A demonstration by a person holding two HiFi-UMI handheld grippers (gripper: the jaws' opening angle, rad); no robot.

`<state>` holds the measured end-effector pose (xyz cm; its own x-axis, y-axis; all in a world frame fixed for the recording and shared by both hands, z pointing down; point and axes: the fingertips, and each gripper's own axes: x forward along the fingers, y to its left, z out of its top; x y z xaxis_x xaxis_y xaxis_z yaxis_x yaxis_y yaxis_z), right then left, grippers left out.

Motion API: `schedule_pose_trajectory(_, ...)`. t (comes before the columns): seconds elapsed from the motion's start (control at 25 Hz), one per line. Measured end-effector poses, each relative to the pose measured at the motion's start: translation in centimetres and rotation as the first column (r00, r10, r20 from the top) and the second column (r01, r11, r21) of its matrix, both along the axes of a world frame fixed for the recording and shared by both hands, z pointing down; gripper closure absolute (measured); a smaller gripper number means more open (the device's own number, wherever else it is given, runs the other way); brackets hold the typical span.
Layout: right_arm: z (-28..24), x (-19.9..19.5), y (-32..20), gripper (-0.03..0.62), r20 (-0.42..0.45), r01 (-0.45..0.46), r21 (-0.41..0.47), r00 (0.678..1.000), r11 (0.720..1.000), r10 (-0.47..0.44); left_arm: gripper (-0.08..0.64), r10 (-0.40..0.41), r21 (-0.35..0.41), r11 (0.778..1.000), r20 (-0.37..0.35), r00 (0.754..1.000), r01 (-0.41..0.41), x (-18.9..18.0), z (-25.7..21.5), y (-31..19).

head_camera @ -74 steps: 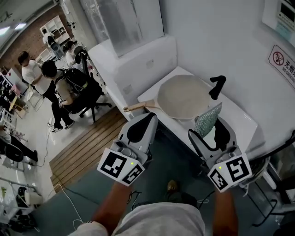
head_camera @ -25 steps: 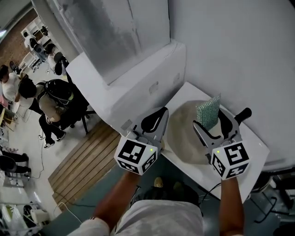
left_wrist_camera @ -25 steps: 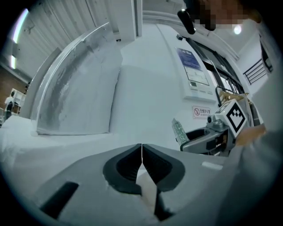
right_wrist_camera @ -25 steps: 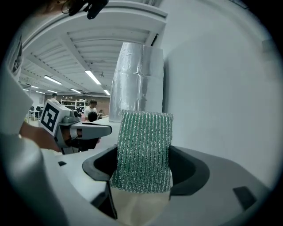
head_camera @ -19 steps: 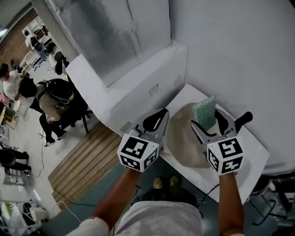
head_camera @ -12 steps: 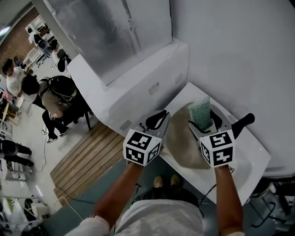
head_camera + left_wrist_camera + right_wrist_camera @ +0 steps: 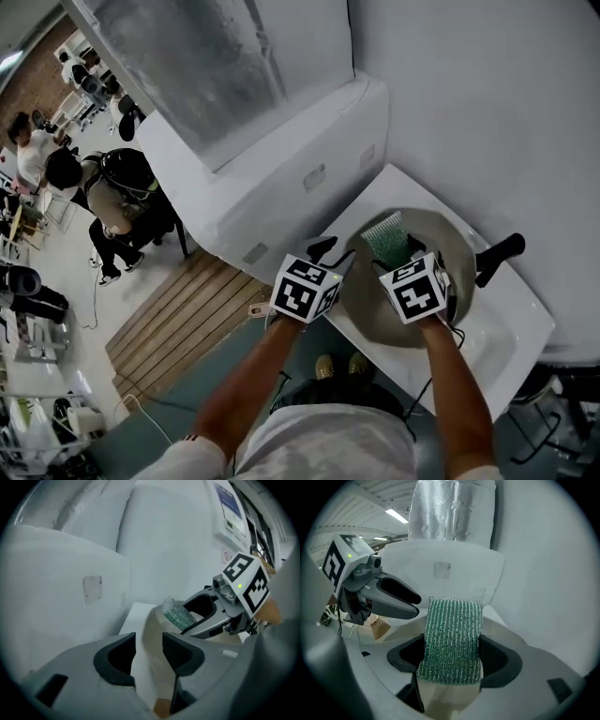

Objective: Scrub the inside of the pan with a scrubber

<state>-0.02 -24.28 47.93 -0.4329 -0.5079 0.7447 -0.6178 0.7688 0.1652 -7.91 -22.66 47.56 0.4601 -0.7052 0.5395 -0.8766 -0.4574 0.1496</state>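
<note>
Our right gripper (image 7: pixel 452 654) clamps the green mesh scrubber (image 7: pixel 452 637) over the round beige pan (image 7: pixel 370 311); left gripper (image 7: pixel 147 651) jaws just opened wide, rim between them ungripped; scrubbing all remains

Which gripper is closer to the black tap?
Right. The right gripper, holding the scrubber, is over the pan, on the black tap's side. The left gripper is at the pan's far edge; its jaws have just been opening around the rim.
</note>
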Motion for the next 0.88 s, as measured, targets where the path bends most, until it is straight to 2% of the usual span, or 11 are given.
schedule_pose_trajectory(0.16,2.8,-0.6,0.2,0.241,-0.083,0.042,-0.057,0.995,0.998,-0.047,0.387,0.022,-0.083,0.996,0.038,0.999,-0.019,0.0,2.4,0.2)
schedule_pose_trajectory(0.44,5.8,-0.9,-0.1,0.241,-0.133,0.047,-0.109,0.989,0.993,-0.061,0.41,0.029,-0.126,0.992,0.055,0.998,-0.022,-0.1,4.1,0.0)
schedule_pose_trajectory(0.64,6.3,-0.1,-1.1,0.241,-0.152,0.022,-0.1,0.988,0.995,-0.037,0.456,0.035,-0.129,0.991,0.044,0.998,-0.029,0.0,4.4,-0.1)
schedule_pose_trajectory(0.88,6.1,3.4,-2.7,0.241,-0.186,-0.069,-0.082,0.981,0.994,0.053,0.477,0.044,-0.123,0.992,0.03,0.999,-0.04,0.1,4.3,-0.1)
